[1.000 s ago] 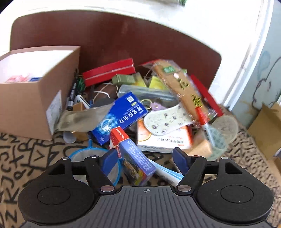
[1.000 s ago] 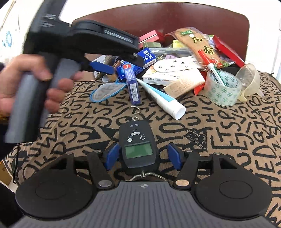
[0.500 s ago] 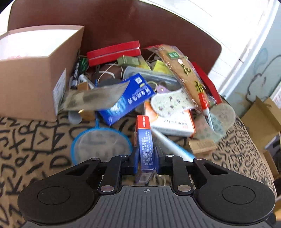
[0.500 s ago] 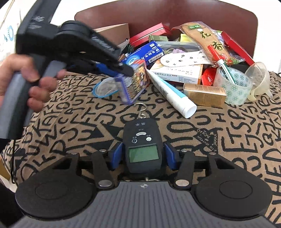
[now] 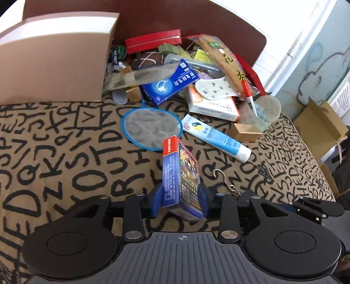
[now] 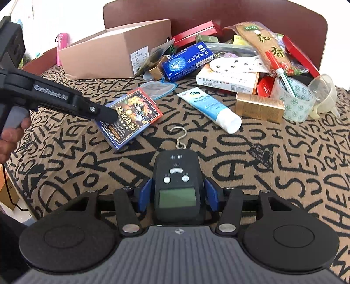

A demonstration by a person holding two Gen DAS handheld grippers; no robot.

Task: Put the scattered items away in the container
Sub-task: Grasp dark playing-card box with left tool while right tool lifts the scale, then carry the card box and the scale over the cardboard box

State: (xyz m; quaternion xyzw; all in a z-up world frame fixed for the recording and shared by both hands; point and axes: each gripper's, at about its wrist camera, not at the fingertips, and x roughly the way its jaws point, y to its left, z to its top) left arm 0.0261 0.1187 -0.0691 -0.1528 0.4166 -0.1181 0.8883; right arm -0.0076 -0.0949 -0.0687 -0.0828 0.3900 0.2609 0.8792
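Observation:
My left gripper is shut on a blue playing-card box with a red top. It holds the box tilted just above the patterned cloth, and its jaws are opening. In the right wrist view the same card box hangs from the left gripper's finger. My right gripper has a black hanging scale between its pads. The scale lies flat on the cloth with its hook pointing away. These jaws are opening slightly, pads still against its sides. The open cardboard container stands at the far left.
A heap of boxes, insoles and packets lies against the brown headboard. Nearer lie a blue-rimmed net, a white-and-blue tube, a gold box and a tape roll. A person's hand grips the left tool.
The left jaws closed on the card box, lifted it and drew it back from the heap; the box has turned broadside in the grip. The right jaws narrowed onto the scale.

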